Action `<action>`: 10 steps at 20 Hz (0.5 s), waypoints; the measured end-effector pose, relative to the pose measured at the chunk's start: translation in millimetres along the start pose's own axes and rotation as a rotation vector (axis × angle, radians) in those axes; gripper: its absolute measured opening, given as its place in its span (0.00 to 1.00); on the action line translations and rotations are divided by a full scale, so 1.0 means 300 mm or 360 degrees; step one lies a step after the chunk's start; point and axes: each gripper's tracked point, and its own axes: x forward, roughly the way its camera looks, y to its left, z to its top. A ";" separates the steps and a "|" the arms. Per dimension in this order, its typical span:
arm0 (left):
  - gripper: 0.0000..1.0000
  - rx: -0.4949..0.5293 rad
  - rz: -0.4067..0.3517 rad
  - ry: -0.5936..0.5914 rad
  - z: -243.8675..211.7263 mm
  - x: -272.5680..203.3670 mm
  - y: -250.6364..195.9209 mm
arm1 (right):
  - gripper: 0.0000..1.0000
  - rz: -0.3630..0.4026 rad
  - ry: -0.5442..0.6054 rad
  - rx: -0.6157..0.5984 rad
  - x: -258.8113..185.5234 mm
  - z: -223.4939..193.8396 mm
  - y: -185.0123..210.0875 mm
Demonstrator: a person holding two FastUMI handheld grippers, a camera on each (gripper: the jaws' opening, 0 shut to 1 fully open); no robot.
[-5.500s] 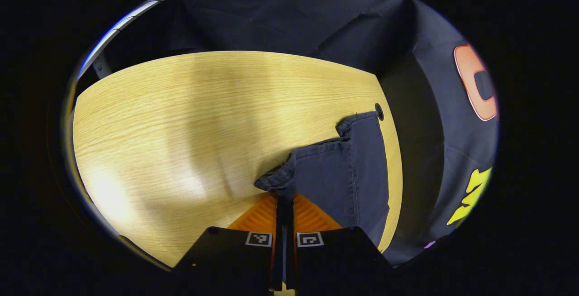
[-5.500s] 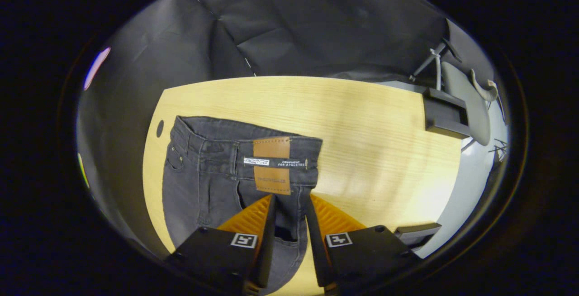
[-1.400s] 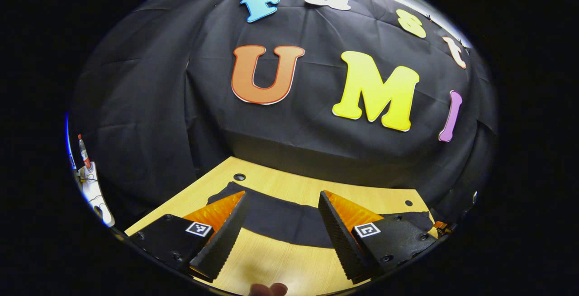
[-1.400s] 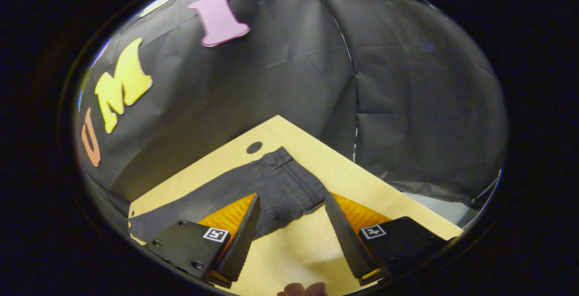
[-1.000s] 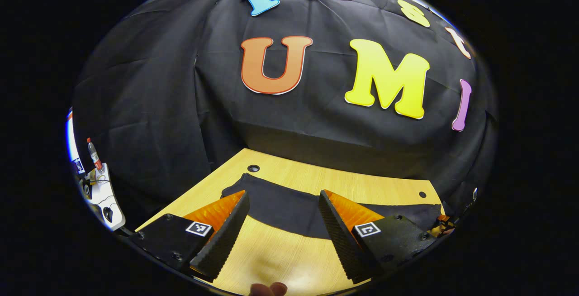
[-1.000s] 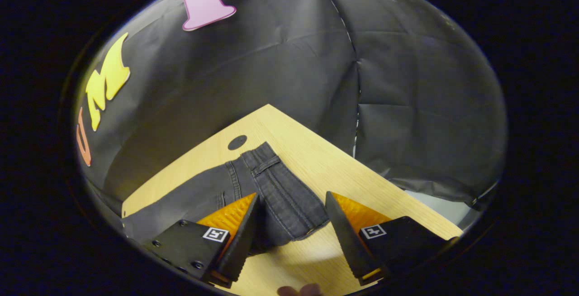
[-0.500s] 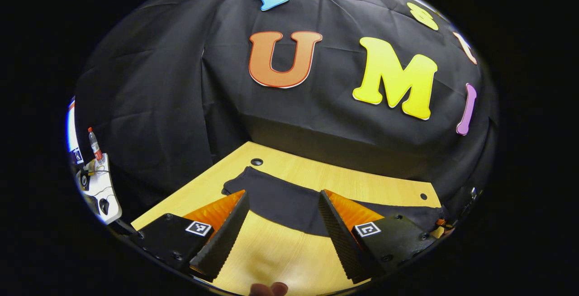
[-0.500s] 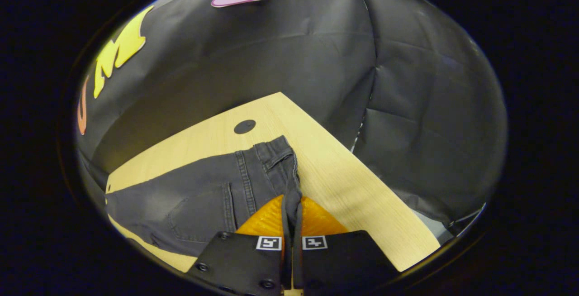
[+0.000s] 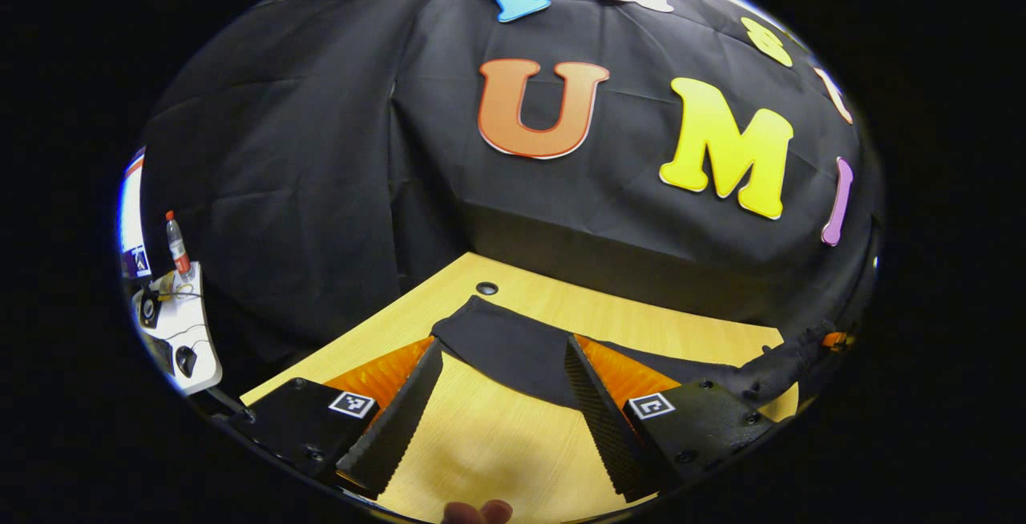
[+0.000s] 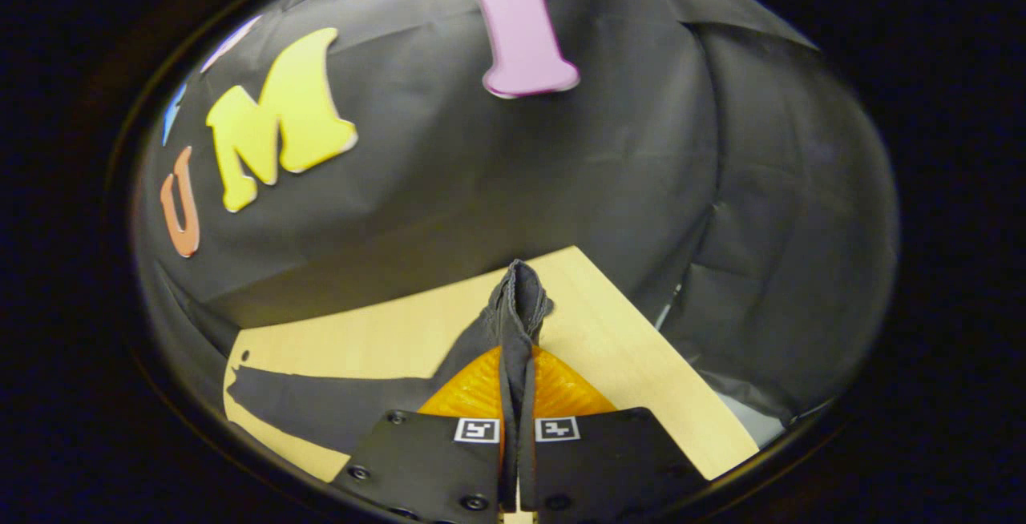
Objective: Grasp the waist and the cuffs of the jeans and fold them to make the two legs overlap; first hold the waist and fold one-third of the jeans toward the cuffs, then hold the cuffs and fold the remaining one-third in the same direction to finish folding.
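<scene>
Dark grey jeans (image 9: 521,356) lie folded lengthwise as a long strip across the wooden table (image 9: 489,444). In the left gripper view my left gripper (image 9: 503,343) hovers open above the cuff end, its fingers on either side of the cloth without touching it. The far right end of the jeans (image 9: 781,360) is raised off the table. In the right gripper view my right gripper (image 10: 518,354) is shut on the waist (image 10: 521,296), which bunches upward beyond the fingers. The legs (image 10: 321,412) trail to the left along the table (image 10: 625,364).
A round cable hole (image 9: 486,288) sits near the table's back corner, close to the cuffs. Black cloth walls stand right behind the table. A white side table (image 9: 172,332) with a bottle (image 9: 175,239) is off to the left. A fingertip (image 9: 477,512) shows at the bottom edge.
My right gripper closed on the waist and lifted it off the table, so the cloth now hangs bunched. The left gripper stayed open above the cuff end, shifting only slightly.
</scene>
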 end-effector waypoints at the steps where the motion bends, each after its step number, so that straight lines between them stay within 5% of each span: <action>1: 0.99 -0.0014 0.0011 0.0003 -0.005 0.000 0.034 | 0.02 0.0039 -0.0023 -0.0019 -0.032 0.023 0.097; 6: 0.99 -0.0028 0.0052 -0.0006 -0.008 -0.031 0.197 | 0.00 0.0240 -0.0049 -0.0122 -0.138 0.006 0.575; 10: 0.99 0.0007 0.0084 -0.0020 0.009 -0.061 0.317 | 0.00 0.0367 -0.0023 -0.0302 -0.111 -0.190 0.951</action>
